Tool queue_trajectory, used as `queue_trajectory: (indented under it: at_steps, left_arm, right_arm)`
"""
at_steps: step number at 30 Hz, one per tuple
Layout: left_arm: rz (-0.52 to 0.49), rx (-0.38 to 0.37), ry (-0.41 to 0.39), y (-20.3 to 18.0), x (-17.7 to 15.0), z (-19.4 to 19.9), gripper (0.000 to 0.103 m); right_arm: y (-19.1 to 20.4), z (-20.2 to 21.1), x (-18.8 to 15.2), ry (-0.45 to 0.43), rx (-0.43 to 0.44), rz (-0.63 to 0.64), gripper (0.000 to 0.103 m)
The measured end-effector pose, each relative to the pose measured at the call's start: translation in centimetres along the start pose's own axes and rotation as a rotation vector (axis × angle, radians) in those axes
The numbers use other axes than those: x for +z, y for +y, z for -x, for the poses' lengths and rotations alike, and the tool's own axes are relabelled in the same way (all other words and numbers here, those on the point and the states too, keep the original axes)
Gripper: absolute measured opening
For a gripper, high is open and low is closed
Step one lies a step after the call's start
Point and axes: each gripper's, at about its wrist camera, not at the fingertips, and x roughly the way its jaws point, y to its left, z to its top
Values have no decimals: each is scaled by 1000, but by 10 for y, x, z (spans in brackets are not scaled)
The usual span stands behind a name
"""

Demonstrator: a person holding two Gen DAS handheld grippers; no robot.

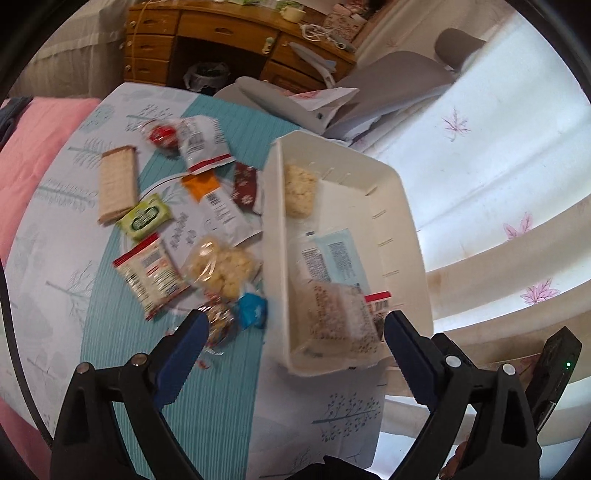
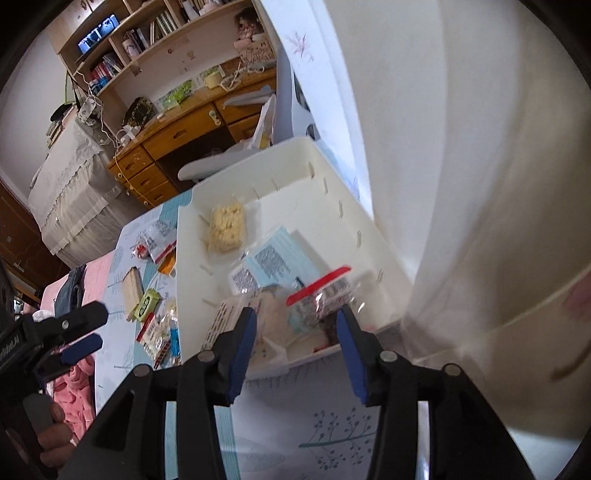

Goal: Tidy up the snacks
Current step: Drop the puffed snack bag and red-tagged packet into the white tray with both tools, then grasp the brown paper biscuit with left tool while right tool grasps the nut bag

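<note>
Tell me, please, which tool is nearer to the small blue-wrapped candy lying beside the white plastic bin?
Left. The left tool hovers just above the blue-wrapped candy; the right tool sits over the white plastic bin.

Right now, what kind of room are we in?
Most likely a bedroom: the snacks and white bin lie on a leaf-print bedsheet, with a wooden desk and bookshelves behind.

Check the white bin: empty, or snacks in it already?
Not empty. The white bin already holds several packets, including a pale puffed-snack pack and a light blue packet.
</note>
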Motion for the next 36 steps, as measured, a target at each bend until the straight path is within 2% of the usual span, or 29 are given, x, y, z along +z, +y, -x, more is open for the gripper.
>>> queue_trajectory:
  at_steps: [9, 16, 19, 22, 28, 36]
  left_arm:
    - [87, 71, 1, 61, -25, 23, 95]
    - [90, 122, -14, 104, -33, 61, 95]
    - [87, 144, 7, 126, -33, 71, 95]
    - [69, 160, 28, 143, -28, 79, 95]
    - [15, 203, 70, 173, -8, 86, 95]
    - [-89, 248, 138, 204, 31, 77, 95]
  right_arm:
    - [36, -9, -26, 59, 28, 8, 46]
    - [81, -14, -39, 68, 61, 3, 46]
    - [102, -18, -49, 79, 79, -4, 54]
    - [117, -19, -55, 85, 88, -29, 55]
    - [141, -28, -67, 89, 71, -158, 61]
    - [157, -50, -90, 116, 30, -369, 61]
